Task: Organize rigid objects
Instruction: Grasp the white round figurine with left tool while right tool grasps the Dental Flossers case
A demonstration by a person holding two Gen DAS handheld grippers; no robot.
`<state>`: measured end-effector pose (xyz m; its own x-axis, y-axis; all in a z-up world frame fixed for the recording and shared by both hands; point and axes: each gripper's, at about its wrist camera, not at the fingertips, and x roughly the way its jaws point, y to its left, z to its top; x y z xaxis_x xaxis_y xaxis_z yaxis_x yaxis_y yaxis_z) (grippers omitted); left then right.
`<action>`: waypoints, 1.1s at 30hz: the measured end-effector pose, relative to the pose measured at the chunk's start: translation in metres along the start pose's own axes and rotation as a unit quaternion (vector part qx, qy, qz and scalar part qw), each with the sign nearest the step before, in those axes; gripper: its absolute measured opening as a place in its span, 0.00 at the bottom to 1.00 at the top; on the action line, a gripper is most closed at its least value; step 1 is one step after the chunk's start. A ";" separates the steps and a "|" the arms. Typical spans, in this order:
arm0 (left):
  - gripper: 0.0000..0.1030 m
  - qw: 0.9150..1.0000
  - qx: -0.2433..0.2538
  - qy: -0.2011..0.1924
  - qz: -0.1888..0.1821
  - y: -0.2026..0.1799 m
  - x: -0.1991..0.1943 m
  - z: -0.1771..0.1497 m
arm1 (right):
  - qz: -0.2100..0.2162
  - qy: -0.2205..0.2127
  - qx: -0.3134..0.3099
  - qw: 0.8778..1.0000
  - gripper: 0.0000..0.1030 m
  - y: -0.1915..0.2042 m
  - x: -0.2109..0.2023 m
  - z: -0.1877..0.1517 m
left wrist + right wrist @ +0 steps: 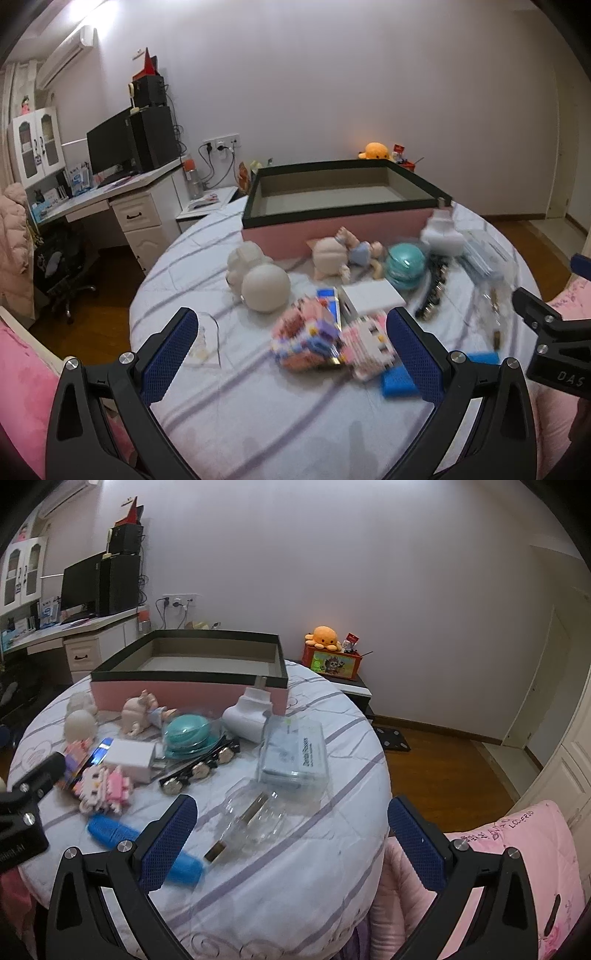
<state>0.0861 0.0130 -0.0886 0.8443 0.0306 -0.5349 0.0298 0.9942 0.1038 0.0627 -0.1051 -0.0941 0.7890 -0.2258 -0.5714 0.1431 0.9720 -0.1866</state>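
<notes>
Both my left gripper (291, 354) and right gripper (291, 843) hang wide open, empty; next, I'd grasp the pink brick-built figure (369, 349) for the empty pink black-rimmed box (332, 223).

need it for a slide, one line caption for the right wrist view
Open right gripper hovers over a clear glass bottle on the striped round table, the empty pink box beyond.

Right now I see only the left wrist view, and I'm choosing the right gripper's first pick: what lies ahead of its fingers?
Observer: A clear glass bottle with a gold cap, lying on its side, just ahead of the open right gripper.
Operator: Anything past it?
Observer: A clear plastic box with a printed label, nearer the pink box.
</notes>
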 end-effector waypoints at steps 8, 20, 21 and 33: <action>1.00 0.999 -0.020 0.027 0.011 0.019 0.046 0.023 | -0.009 0.027 0.024 0.999 1.00 -0.015 0.040 0.026; 1.00 0.992 -0.041 0.121 -0.001 0.032 0.116 0.028 | -0.007 0.100 0.022 0.995 1.00 -0.020 0.111 0.047; 0.99 0.990 -0.043 0.135 -0.003 0.032 0.122 0.025 | -0.009 0.109 0.021 0.994 1.00 -0.021 0.117 0.047; 0.62 0.987 -0.038 0.153 -0.038 0.038 0.129 0.019 | 0.077 0.136 0.039 0.987 0.61 -0.017 0.130 0.036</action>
<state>0.2061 0.0527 -0.1380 0.6394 -0.0265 -0.7684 0.0366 0.9993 -0.0041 0.1845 -0.1490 -0.1365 0.6173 -0.0742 -0.7832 0.0883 0.9958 -0.0248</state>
